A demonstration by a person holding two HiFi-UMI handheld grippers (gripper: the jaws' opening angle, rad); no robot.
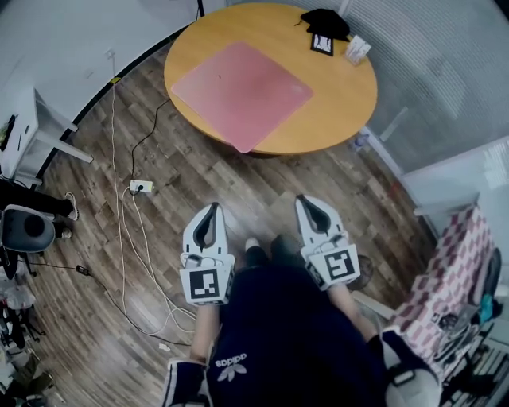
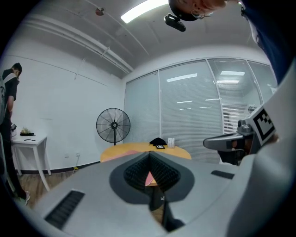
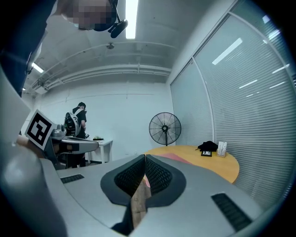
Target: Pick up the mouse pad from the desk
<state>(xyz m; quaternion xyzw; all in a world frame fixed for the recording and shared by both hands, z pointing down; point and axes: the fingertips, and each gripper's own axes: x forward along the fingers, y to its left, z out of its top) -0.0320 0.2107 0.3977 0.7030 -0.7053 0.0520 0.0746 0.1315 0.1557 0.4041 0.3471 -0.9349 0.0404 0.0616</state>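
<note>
The pink mouse pad (image 1: 242, 91) lies flat on the round wooden table (image 1: 350, 95), its near corner reaching the table's front edge. Both grippers hover over the wood floor, well short of the table. My left gripper (image 1: 210, 210) is shut and empty. So is my right gripper (image 1: 307, 202) beside it. In the left gripper view the jaws of the left gripper (image 2: 149, 155) meet, with the table (image 2: 175, 151) and pad (image 2: 121, 147) far ahead. Past the closed tips of the right gripper (image 3: 144, 158), the right gripper view shows the pad (image 3: 175, 157).
A black bundle (image 1: 324, 22), a small framed item (image 1: 322, 44) and a white box (image 1: 357, 50) sit at the table's far side. A power strip (image 1: 141, 187) and cables cross the floor on the left. A standing fan (image 2: 113, 126), a white side table (image 1: 24, 119) and a checked-cloth chair (image 1: 457, 262) stand around.
</note>
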